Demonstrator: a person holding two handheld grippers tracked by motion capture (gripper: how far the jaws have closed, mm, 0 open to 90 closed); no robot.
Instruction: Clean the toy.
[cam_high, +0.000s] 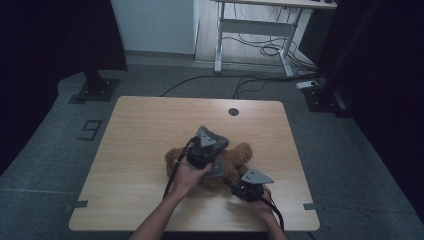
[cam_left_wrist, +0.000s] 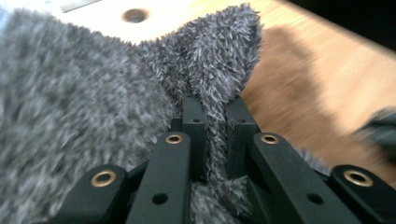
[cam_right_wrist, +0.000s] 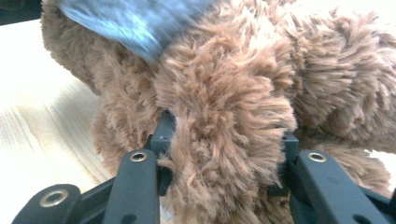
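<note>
A brown plush toy (cam_high: 235, 159) lies at the middle of the wooden table (cam_high: 140, 145), partly wrapped in a grey fuzzy garment (cam_high: 216, 168). My left gripper (cam_high: 207, 150) sits over the toy. In the left gripper view it (cam_left_wrist: 215, 105) is shut on a fold of the grey garment (cam_left_wrist: 93, 93), with blurred brown fur (cam_left_wrist: 289, 70) beyond. My right gripper (cam_high: 245, 187) is at the toy's near right side. In the right gripper view it (cam_right_wrist: 226, 133) clamps a thick clump of the plush toy (cam_right_wrist: 224, 93), under an edge of the grey garment (cam_right_wrist: 135, 23).
A round cable hole (cam_high: 233, 111) sits near the table's far edge. Beyond the table a white desk frame (cam_high: 255, 30) stands over loose floor cables (cam_high: 265, 50). Dark stand bases (cam_high: 95, 90) flank the table on the floor.
</note>
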